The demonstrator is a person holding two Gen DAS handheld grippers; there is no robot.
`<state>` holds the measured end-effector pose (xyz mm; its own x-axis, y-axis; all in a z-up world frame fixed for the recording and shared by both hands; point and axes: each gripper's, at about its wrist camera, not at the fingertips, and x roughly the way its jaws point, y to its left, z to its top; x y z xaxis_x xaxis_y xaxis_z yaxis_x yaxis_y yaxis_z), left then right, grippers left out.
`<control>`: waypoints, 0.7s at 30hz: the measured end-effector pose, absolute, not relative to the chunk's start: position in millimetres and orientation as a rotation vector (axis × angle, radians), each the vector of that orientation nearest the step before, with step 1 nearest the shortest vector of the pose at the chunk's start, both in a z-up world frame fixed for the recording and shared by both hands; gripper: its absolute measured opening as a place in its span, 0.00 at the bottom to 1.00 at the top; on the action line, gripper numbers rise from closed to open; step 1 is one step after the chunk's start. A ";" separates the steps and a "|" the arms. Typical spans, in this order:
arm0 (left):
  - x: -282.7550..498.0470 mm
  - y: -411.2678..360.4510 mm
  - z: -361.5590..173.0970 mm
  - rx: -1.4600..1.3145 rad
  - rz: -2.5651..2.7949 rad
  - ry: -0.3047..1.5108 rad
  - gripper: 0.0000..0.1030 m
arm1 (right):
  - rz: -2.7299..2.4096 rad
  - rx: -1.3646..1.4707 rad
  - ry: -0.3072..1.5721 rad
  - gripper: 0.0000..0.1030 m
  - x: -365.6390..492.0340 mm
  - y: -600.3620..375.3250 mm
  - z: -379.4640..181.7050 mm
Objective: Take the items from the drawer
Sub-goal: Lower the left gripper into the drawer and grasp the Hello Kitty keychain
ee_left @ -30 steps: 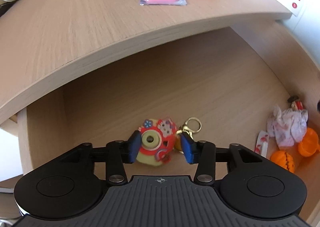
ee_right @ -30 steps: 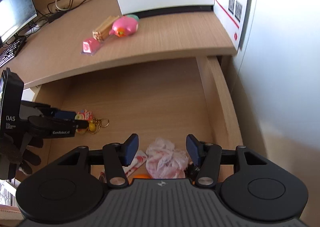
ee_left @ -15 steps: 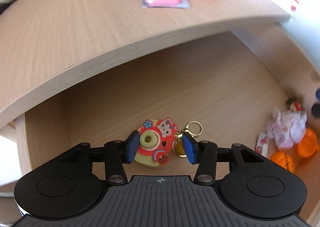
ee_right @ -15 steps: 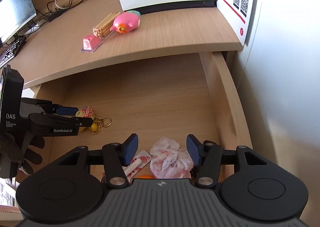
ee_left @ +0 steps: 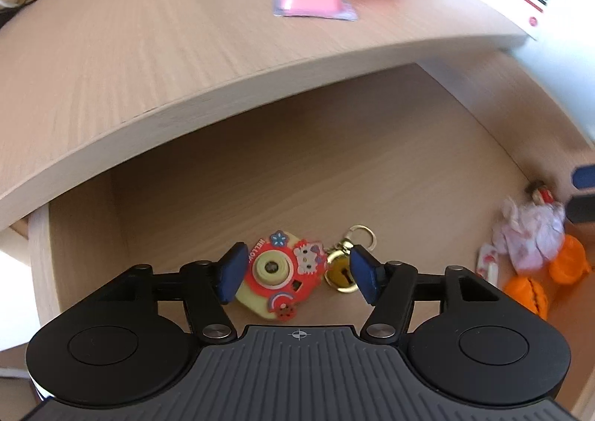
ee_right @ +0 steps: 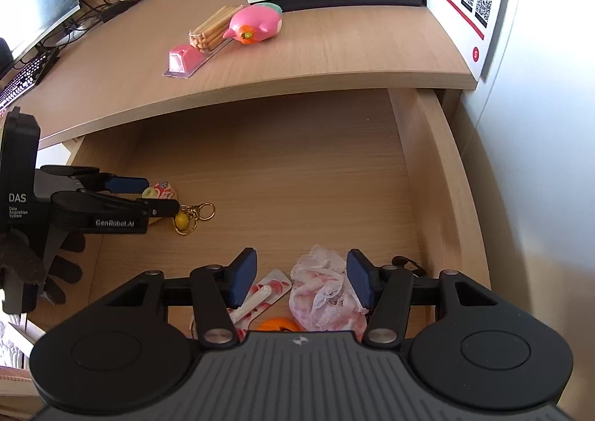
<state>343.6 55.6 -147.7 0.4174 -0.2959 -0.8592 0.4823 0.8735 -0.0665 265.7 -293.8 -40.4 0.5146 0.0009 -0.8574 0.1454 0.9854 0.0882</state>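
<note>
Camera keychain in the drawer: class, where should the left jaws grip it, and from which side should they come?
Grip the camera keychain across its flat yellow-and-red body, coming from above. It lies flat on the drawer floor, so only its side edges are offered. The left gripper already straddles it, jaws opening and not touching. Leave out the bell and ring on its right.

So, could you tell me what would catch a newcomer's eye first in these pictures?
Probably the bright red and yellow toy-camera keychain on the open drawer's floor at its left end, between the opening jaws of the left gripper. Next, the pink bird toy on the desk above, then the frilly pink-and-white bundle between the right gripper's fingers.
</note>
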 end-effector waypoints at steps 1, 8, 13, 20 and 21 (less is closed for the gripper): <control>344.1 56.2 -148.3 0.200 -0.498 1.036 0.64 | -0.086 0.154 1.026 0.52 265.3 -293.9 -40.4; 339.8 56.5 -144.6 0.044 -0.617 1.110 0.67 | -0.098 0.148 1.032 0.52 266.7 -299.1 -42.7; 331.3 25.9 -133.5 0.301 -0.660 1.019 0.67 | -0.099 0.145 1.028 0.52 267.8 -300.0 -42.3; 343.0 29.4 -146.7 0.415 -0.618 1.085 0.67 | -0.085 0.131 1.039 0.52 269.6 -296.5 -43.4; 346.4 29.5 -149.9 0.404 -0.602 1.096 0.67 | -0.082 0.129 1.040 0.52 269.6 -295.9 -43.1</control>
<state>346.4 29.5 -149.9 0.3243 -0.2515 -0.9119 0.6345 0.7728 0.0125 269.6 -295.9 -43.1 0.5043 -0.0065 -0.8635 0.1286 0.9894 0.0676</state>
